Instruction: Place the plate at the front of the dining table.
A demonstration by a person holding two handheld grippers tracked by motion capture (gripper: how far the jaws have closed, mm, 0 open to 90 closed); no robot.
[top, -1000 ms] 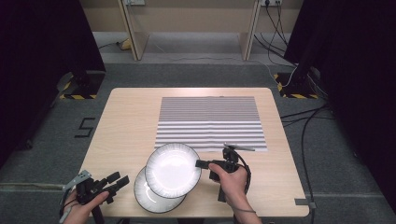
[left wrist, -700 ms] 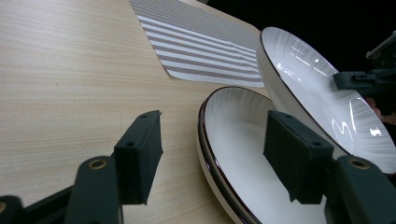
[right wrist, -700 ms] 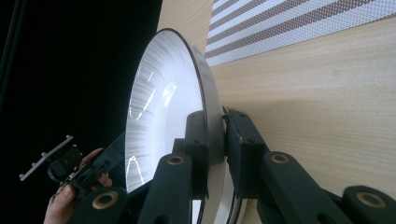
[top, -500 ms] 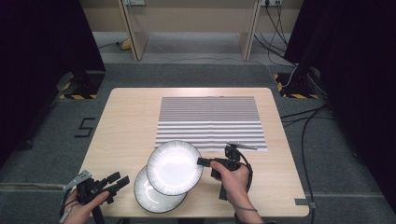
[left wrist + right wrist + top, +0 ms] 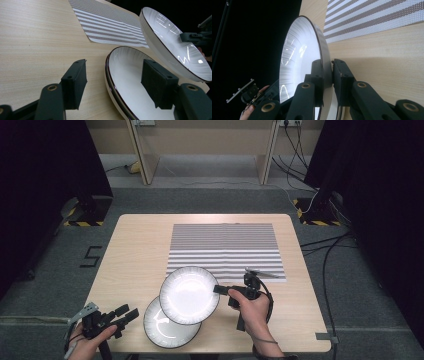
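Above the lower plate (image 5: 165,330), the right tool (image 5: 223,290) grips the upper plate's (image 5: 189,295) rim; left tool (image 5: 129,312) open.

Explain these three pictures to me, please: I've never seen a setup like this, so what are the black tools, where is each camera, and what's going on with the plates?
No robot here: a person holds a hand-held two-jaw gripper in each hand at a wooden table. The high view looks down from above the person's side. The other two cameras ride on the grippers and look along their black jaws.

On the table lie a striped mat and a lower plate, white with a dark rim.

The right gripper is shut on the rim of the upper plate; in the right gripper view its pads pinch that rim from both sides. The plate is tilted and lifted, overlapping the lower one from above.

The left gripper is open and holds nothing. In its own view, its jaws frame the lower plate's near edge without touching it.
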